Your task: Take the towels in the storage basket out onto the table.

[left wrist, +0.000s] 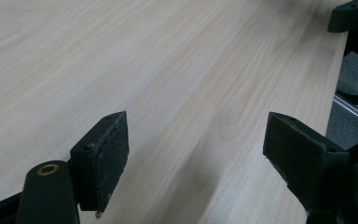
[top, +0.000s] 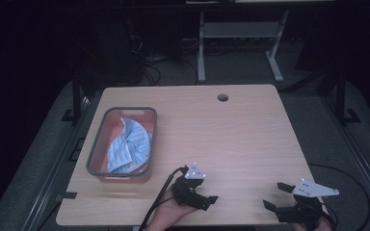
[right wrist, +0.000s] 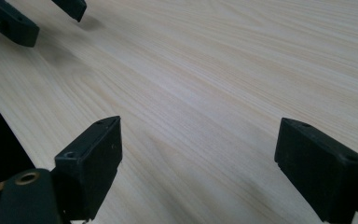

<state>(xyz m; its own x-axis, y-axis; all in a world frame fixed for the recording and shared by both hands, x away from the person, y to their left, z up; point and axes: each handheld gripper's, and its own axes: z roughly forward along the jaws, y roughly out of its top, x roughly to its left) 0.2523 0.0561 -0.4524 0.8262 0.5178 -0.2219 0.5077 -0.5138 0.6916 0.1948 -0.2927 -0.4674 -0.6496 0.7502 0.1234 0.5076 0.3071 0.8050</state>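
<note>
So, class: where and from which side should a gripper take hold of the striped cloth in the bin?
Probably from above, pinching the raised fold of the striped cloth. It lies bunched inside the grey-rimmed bin, whose walls block a sideways approach. The left gripper is nearer.

Left hand-held gripper (top: 211, 201) low over near edge of surface (top: 231, 144), held in left hand (top: 166, 214) coming in from bottom; jaws wide apart, nothing between them, pointing right toward other gripper. Grey plate on top, cable trailing back. Right hand-held gripper (top: 274, 196) near front right corner, gripped by right hand (top: 313, 222); jaws spread wide, empty, pointing left. In each gripper view, own two black jaws parted over bare wood, other gripper's jaw tips in upper corner.
</note>
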